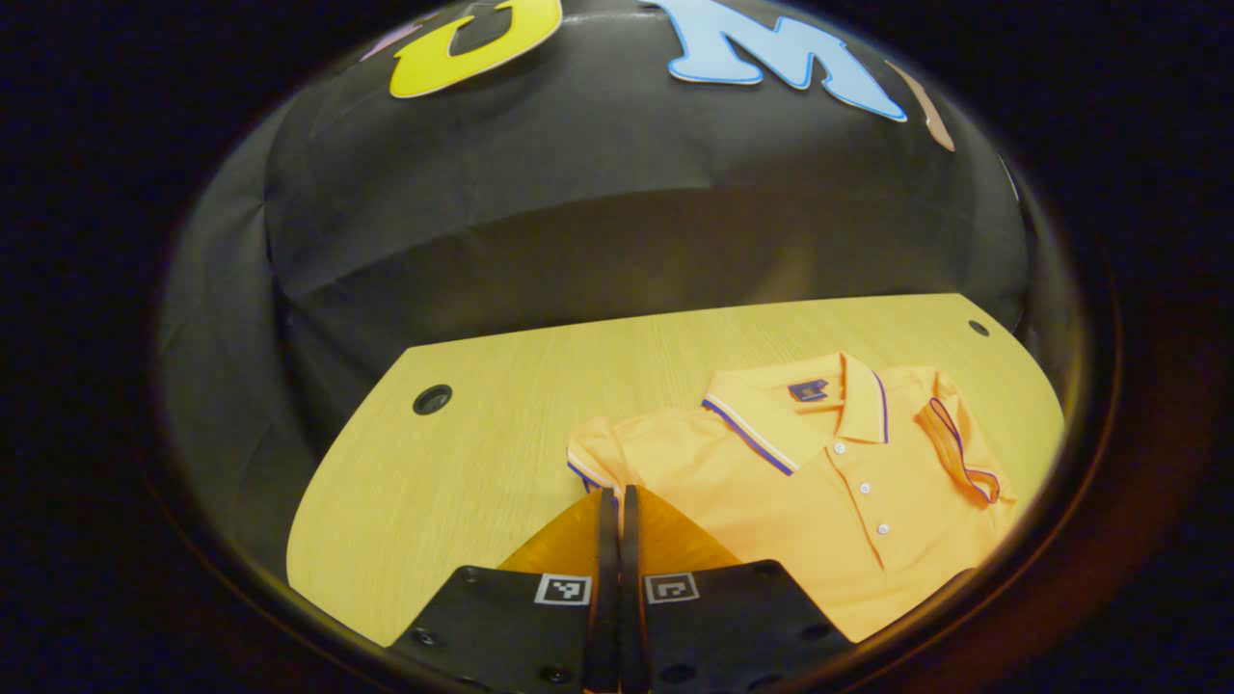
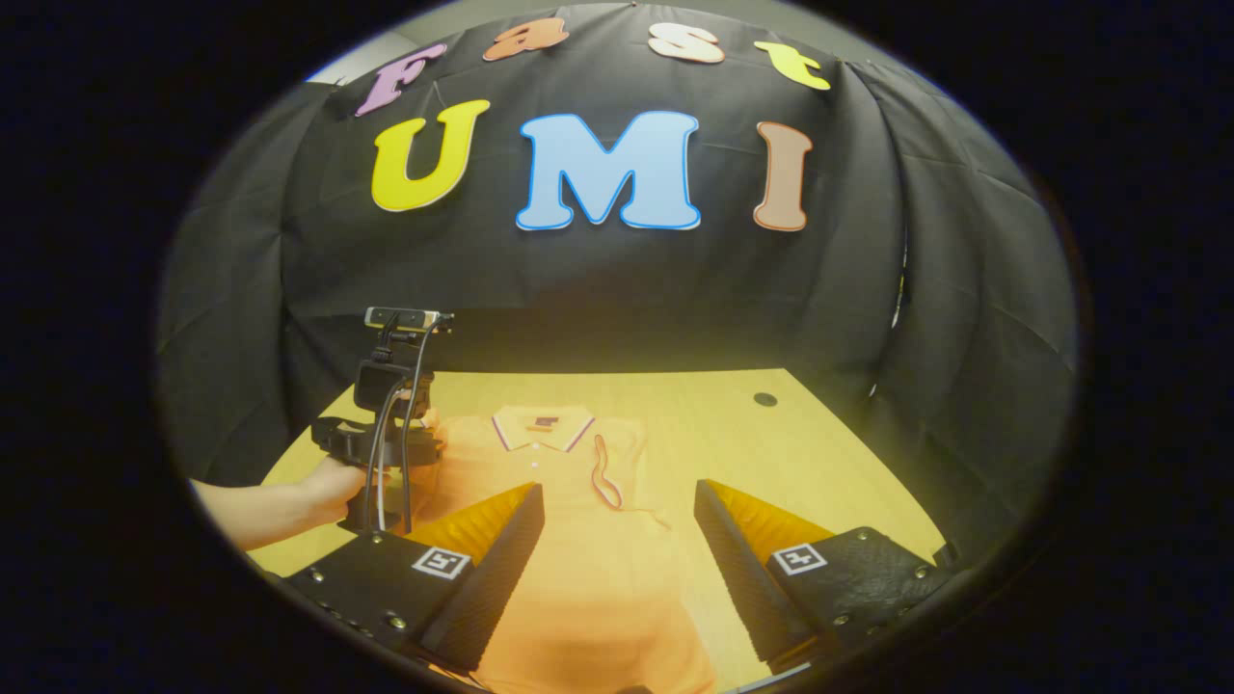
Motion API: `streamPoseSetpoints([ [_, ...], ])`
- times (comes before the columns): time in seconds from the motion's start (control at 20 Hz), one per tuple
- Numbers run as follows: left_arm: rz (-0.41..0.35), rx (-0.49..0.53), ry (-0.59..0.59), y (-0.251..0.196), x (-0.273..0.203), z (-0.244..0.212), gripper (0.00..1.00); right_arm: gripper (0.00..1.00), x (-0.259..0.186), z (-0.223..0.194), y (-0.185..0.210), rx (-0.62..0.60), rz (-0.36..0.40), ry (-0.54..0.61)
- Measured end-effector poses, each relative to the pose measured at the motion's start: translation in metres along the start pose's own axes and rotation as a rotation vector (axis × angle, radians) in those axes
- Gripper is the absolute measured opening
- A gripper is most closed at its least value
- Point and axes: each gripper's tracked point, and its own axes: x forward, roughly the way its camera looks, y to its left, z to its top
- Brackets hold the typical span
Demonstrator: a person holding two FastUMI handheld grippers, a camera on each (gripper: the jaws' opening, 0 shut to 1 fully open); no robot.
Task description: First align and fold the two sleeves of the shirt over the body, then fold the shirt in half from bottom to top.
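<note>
Polo shirt: an orange polo shirt (image 1: 819,492) lies flat and face up on the bench (image 1: 463,482), collar toward the booth wall, button placket closed.
Collar: the collar (image 1: 800,410) has dark and pale striped trim and lies spread open, with a small label inside the neck.
Right sleeve: in the left gripper view the far sleeve (image 1: 959,448) is already folded over the body, its striped cuff lying on the chest beside the placket; in the right gripper view it shows as a narrow loop of trim (image 2: 605,477) on the shirt front.
Left sleeve: the near sleeve (image 1: 598,453) sits bunched at the shirt's shoulder edge, right at the fingertips of the left tool.
Left tool: the left tool (image 1: 618,496) has its fingers pressed together at the sleeve's cuff; whether cloth is caught between them I cannot tell. In the right gripper view a hand (image 2: 333,487) holds this tool over the shirt's shoulder.
Right tool: the right tool (image 2: 617,496) is spread wide, hovering above the lower body of the shirt, one finger over cloth, the other over bare bench.
Bench edges: two round cable holes, one (image 1: 432,399) on the left and one (image 1: 979,328) near the far corner.
Open room: bare wood lies left of the shirt and between the collar and the wall.
</note>
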Motion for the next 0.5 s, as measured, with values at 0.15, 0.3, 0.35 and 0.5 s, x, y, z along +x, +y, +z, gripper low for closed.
streamPoseSetpoints([
  [0.15,-0.016,0.049,0.006,-0.013,0.003,-0.002,0.06,0.98,0.003,-0.007,-0.006,0.026,-0.017,0.012],
  [0.3,-0.027,0.079,0.012,-0.023,0.005,-0.002,0.09,0.98,0.004,-0.015,-0.009,0.047,-0.024,0.027],
  [0.35,-0.027,0.086,0.014,-0.025,0.006,-0.003,0.08,0.98,0.005,-0.017,-0.010,0.049,-0.023,0.030],
  [0.5,-0.033,0.092,0.029,-0.032,0.004,-0.006,0.11,0.98,0.007,-0.022,-0.013,0.038,-0.014,0.041],
])
